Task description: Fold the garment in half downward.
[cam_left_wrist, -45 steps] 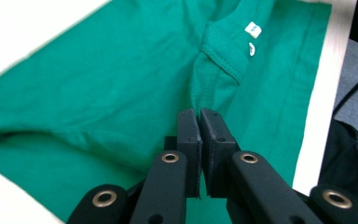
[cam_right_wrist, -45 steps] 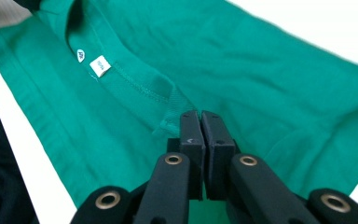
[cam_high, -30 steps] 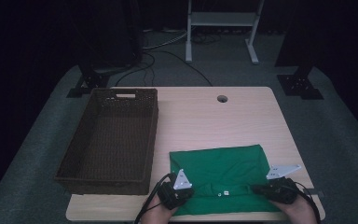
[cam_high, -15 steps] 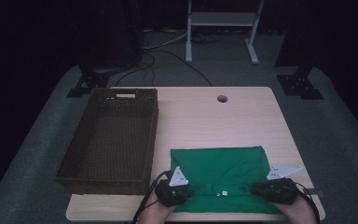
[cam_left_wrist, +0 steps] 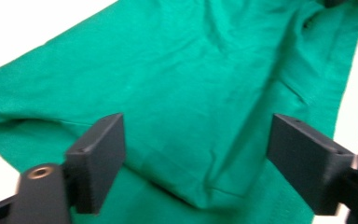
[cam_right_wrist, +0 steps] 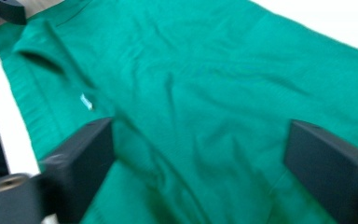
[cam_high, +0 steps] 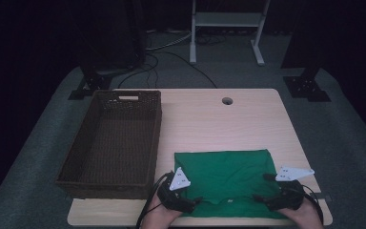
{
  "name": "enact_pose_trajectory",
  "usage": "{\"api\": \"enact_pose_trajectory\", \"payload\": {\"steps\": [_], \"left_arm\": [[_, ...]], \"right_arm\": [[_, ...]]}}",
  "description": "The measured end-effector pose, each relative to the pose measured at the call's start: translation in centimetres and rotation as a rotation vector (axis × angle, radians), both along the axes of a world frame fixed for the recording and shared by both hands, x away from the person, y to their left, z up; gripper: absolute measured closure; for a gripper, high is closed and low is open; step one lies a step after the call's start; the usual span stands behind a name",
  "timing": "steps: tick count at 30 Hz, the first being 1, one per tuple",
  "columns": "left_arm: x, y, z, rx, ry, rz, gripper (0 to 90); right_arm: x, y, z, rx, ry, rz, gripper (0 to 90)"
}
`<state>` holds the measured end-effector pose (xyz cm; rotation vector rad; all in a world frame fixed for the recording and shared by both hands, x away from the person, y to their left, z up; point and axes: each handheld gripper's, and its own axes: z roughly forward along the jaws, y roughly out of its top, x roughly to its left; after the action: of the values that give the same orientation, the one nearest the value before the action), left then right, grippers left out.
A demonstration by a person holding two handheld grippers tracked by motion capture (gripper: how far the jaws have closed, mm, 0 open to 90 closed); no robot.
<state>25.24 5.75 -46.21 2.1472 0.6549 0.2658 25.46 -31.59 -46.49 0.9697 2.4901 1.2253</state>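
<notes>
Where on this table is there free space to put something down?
Bare wood lies beyond the green cloth, from the basket across to the table right edge, around the cable hole. The near edge is crowded: cloth plus both hand-held grippers, left and right.
</notes>
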Motion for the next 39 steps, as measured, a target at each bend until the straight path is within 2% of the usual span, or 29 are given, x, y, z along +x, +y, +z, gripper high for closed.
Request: {"api": "enact_pose_trajectory", "payload": {"steps": [2, 4, 7, 11, 13, 17, 21, 28, 31, 39], "left_arm": [[0.2, 0.0, 0.0, -0.005, 0.003, 0.016, 8.4], [0.5, 0.0, -0.1, -0.017, 0.003, 0.039, 1.0], [1.0, 0.1, -0.1, -0.017, 0.003, 0.047, 0.0], [1.7, -0.1, -0.3, -0.003, 0.004, 0.051, 0.0], [2.1, -0.2, -0.5, 0.002, 0.009, 0.057, 0.0], [2.5, -0.2, -0.7, 0.017, 0.009, 0.069, 0.0], [2.7, -0.1, -0.6, 0.024, 0.002, 0.075, 0.0], [2.7, 0.0, -0.6, 0.031, 0.004, 0.076, 0.0], [2.7, 0.0, -0.6, 0.031, 0.006, 0.078, 0.0], [2.8, 0.0, -0.5, 0.03, 0.008, 0.081, 0.0]], "right_arm": [[0.1, 0.1, -0.1, 0.009, -0.032, -0.006, 0.0], [0.3, 0.1, 0.0, 0.026, -0.055, -0.003, 0.0], [1.1, 0.0, 0.2, 0.027, -0.071, -0.008, 0.0], [2.7, 0.3, 0.2, 0.026, -0.066, -0.009, 0.0], [3.5, 0.7, -0.2, 0.0, -0.063, -0.012, 0.0], [4.5, 1.8, -1.1, -0.084, -0.055, -0.001, 0.0], [5.1, 2.4, -2.1, -0.132, -0.027, 0.005, 0.0], [5.1, 2.0, -2.2, -0.126, -0.018, -0.007, 0.0], [4.9, 1.3, -2.3, -0.125, -0.032, -0.019, 0.0], [4.2, -0.1, -2.3, -0.124, -0.028, -0.044, 0.0]]}}
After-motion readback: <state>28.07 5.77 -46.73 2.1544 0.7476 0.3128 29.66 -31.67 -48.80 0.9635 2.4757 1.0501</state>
